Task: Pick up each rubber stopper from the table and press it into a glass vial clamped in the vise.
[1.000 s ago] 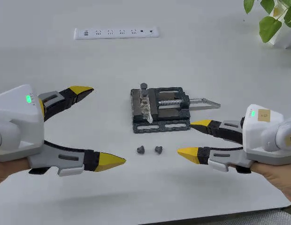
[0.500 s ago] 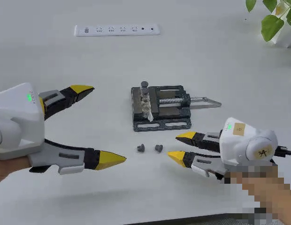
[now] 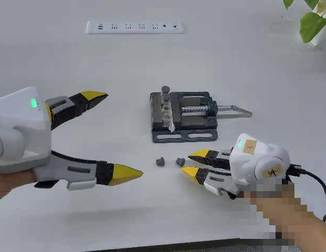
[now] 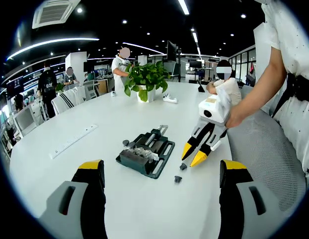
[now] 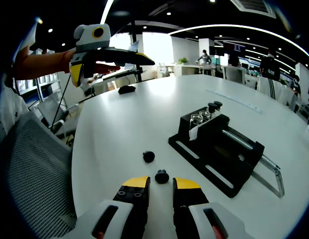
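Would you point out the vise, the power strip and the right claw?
vise [image 3: 192, 123], head view, on its dark body
power strip [image 3: 134, 27], head view, on its middle
right claw [image 3: 187, 161], head view, midway between its tips

The left gripper [image 4: 161, 165] spreads its yellow-tipped fingers [image 4: 89, 169] wide at the bottom of the frame. At centre, a black vise [image 4: 133, 160] holding glass vials [image 4: 139, 151] sits on the white bench [image 4: 104, 114]. Two dark stoppers [image 4: 183, 166] lie to its lower right. The right gripper [image 4: 192, 157] points down just beside them, its fingers slightly apart.

Open-plan office. Dark ceiling [image 4: 154, 15] with strip lights [image 4: 50, 44]. White surface [image 3: 100, 58]; power strip [image 3: 134, 27] at far edge. Potted plant [image 4: 146, 79], chairs [image 4: 62, 102] alongside.
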Tool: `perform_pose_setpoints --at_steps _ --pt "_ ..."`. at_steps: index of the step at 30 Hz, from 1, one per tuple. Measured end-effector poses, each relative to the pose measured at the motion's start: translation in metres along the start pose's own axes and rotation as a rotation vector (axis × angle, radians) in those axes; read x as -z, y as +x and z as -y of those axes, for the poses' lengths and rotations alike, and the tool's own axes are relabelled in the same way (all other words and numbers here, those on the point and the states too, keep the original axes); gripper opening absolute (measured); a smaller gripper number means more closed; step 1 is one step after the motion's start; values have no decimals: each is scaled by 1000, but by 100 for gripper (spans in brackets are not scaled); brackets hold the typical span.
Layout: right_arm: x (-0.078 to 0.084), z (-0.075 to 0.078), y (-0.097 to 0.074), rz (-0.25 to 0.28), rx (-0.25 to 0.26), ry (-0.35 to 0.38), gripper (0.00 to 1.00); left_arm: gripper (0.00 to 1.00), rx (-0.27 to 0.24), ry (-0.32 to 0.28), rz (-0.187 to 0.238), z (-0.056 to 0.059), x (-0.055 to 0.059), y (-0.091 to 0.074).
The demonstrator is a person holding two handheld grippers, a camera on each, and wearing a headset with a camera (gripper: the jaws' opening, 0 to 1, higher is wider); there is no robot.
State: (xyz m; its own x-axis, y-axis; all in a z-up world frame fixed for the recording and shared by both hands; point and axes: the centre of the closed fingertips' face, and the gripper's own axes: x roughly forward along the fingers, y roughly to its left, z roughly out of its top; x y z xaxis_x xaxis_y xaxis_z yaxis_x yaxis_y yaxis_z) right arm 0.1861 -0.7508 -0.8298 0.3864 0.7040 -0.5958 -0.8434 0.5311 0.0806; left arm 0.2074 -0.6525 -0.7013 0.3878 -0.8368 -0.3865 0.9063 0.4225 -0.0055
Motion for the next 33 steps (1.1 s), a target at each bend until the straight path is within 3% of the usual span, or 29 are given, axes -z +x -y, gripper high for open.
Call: perform_pose_setpoints --at_steps 33 --pt "2 0 8 -14 11 -9 8 94 16 -6 2 2 1 5"
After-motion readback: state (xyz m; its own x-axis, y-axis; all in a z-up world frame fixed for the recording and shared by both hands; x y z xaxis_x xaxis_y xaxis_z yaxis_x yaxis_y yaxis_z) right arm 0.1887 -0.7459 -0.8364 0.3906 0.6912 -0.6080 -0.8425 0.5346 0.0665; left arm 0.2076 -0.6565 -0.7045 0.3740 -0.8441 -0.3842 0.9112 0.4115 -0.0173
